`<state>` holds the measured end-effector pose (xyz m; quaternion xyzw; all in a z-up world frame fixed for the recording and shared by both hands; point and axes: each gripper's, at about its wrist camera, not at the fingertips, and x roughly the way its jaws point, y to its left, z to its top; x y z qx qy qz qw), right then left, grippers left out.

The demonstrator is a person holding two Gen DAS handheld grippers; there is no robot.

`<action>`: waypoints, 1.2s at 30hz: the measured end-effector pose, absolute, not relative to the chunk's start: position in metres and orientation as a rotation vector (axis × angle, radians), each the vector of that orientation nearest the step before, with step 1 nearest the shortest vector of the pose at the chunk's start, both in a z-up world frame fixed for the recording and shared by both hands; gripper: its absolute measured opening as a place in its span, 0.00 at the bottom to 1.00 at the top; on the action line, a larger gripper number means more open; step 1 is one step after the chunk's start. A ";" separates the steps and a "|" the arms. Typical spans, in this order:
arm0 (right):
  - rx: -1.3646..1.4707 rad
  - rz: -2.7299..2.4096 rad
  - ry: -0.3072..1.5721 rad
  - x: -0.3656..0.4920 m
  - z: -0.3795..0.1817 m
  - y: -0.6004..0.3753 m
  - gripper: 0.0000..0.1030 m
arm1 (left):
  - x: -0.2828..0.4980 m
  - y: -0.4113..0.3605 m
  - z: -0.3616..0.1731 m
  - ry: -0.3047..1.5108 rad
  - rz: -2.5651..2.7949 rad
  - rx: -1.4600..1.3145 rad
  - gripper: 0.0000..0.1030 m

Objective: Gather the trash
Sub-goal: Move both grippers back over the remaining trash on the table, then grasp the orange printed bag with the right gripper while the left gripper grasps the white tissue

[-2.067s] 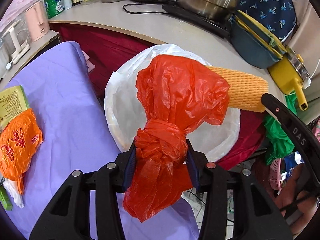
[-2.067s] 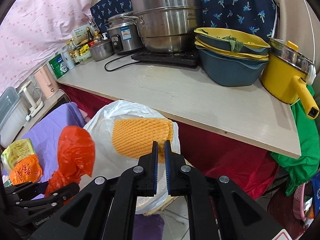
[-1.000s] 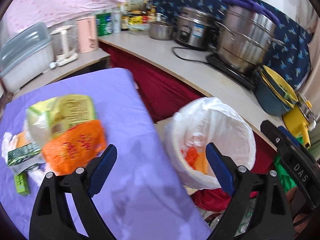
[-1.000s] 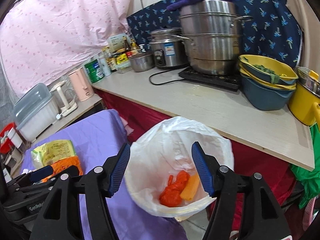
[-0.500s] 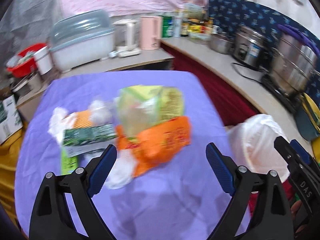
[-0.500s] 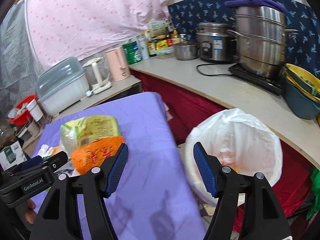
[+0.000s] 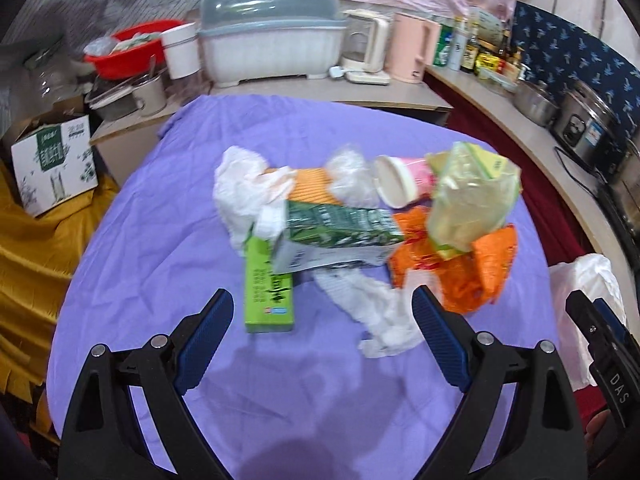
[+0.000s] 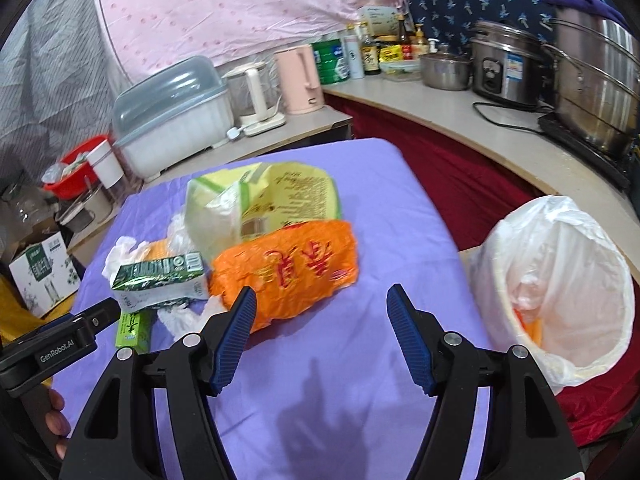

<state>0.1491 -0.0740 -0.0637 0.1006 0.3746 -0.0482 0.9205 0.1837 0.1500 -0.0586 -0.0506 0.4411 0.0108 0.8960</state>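
Note:
A heap of trash lies on the purple-covered table: a green-and-white carton, a light green box, an orange wrapper, a yellow-green bag, a pink paper cup and white plastic scraps. My left gripper is open and empty just short of the heap. My right gripper is open and empty above the table, with the orange wrapper just beyond its left finger. The bin lined with a white bag stands to its right, orange trash inside.
A cardboard box and yellow cloth sit left of the table. A covered dish rack, kettles, bottles and steel pots stand on the counter behind and right.
The red bag and the yellow foam net were dropped into the bin. Both grippers opened and swung left from the bin toward the heap on the table.

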 end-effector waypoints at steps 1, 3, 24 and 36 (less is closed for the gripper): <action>0.203 -0.091 0.777 0.152 -0.067 -0.069 0.64 | 0.185 0.157 -0.061 0.921 0.033 -0.112 0.84; 0.196 -0.078 0.792 0.159 -0.074 -0.058 0.64 | 0.186 0.167 -0.066 0.932 0.048 -0.122 0.84; 0.227 -0.138 0.843 0.206 -0.119 -0.036 0.61 | 0.193 0.189 -0.095 0.998 0.034 -0.181 0.85; 0.294 -0.178 0.843 0.182 -0.115 -0.076 0.19 | 0.195 0.131 -0.114 1.037 -0.097 -0.165 0.89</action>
